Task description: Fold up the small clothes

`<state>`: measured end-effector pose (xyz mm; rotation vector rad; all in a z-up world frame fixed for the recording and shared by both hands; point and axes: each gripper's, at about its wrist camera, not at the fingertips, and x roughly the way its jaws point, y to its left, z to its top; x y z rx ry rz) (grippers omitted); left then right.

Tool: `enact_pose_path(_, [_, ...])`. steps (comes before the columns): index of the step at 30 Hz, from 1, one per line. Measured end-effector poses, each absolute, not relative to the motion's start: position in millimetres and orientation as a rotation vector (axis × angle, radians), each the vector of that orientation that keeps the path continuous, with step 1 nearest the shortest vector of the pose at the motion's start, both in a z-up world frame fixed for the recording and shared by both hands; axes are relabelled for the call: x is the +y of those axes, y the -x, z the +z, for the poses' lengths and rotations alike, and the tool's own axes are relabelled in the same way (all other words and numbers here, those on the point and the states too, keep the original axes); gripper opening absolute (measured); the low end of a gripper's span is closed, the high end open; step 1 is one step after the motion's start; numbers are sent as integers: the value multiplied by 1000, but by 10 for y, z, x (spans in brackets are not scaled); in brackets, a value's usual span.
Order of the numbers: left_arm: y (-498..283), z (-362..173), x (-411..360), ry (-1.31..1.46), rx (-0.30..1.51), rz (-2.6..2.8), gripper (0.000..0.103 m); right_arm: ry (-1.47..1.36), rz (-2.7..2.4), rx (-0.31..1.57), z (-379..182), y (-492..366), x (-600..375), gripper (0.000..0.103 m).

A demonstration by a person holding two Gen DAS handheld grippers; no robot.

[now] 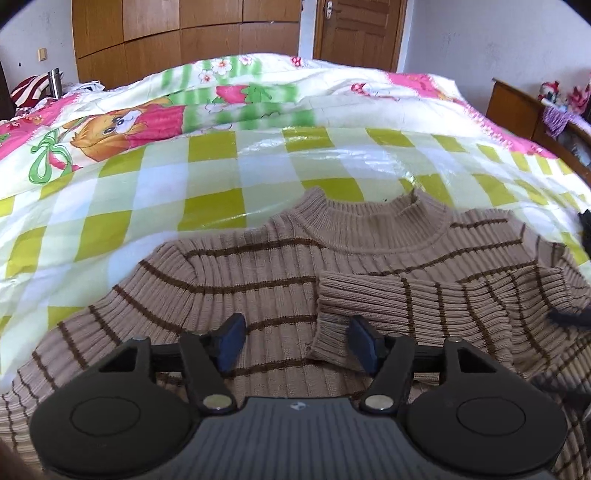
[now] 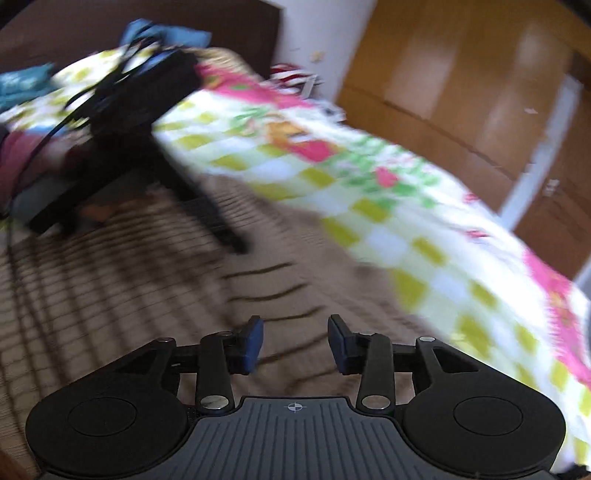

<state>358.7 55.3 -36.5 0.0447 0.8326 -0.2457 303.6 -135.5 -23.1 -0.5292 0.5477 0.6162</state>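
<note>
A small tan ribbed sweater [image 1: 266, 266] with thin brown stripes lies flat on the bed, collar [image 1: 373, 225] pointing away from me. Its right sleeve [image 1: 424, 299] is folded across the chest, the cuff [image 1: 332, 328] ending near the middle. My left gripper [image 1: 297, 341] hovers open and empty just above the sweater's lower chest, the cuff lying between its fingers. In the blurred right wrist view, my right gripper [image 2: 295, 341] is open and empty above the sweater [image 2: 147, 295]. The left gripper [image 2: 147, 118] shows there as a dark shape over the sweater.
The sweater rests on a shiny green-and-white checked sheet [image 1: 184, 173] over a cartoon-print quilt [image 1: 147, 118]. A wooden wardrobe [image 1: 184, 33] and door [image 1: 358, 29] stand behind the bed. A wooden bed end [image 1: 517, 107] with clutter is at right. A steel flask [image 1: 55, 81] stands far left.
</note>
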Motion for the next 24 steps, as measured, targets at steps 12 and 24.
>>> enact_pose_path(12, [-3283,-106,801,-8,783,-200,28,370,621,632,-228,-3179,-1086,5])
enact_pose_path(24, [-2943,-138,1096,58,788,-197,48,468,735,648,-448,-2900,-944,12])
